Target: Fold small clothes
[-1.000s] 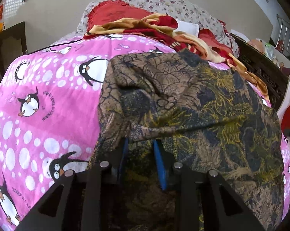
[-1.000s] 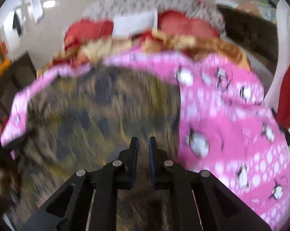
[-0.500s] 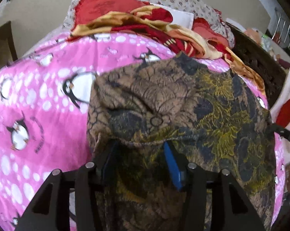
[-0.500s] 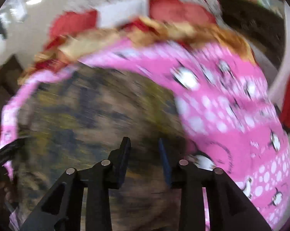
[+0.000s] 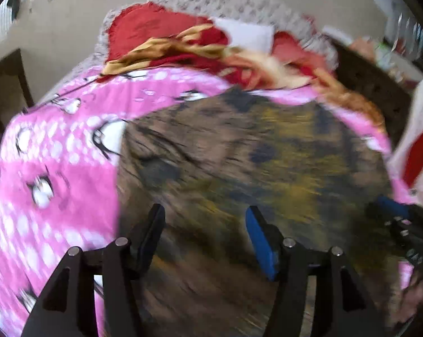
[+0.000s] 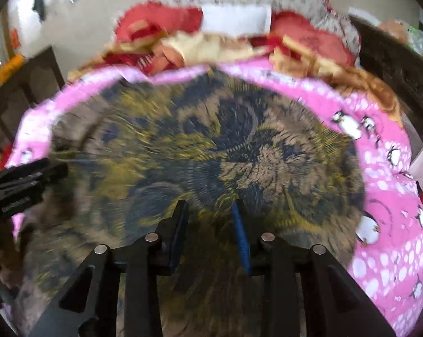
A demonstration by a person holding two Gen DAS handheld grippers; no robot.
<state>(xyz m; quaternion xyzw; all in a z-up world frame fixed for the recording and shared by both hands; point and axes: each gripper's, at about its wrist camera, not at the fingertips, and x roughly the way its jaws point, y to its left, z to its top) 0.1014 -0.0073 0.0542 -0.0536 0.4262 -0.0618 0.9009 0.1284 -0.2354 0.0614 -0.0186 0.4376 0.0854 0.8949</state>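
**Brown cloth flat, both tongs spread above it**

Pink sheet (image 6: 385, 191) showed past the cloth (image 6: 211, 151) on its left, far and right edges, giving me bare room there; red bedding (image 5: 183, 45) crowded the far end. My left gripper (image 5: 204, 219) stood spread wide over the cloth's near-left part, my right gripper (image 6: 210, 213) spread over its near middle, neither pinching anything.

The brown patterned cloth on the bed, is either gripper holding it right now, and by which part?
Neither holds it. The left gripper and right gripper are both open above the cloth, nothing between the fingers.
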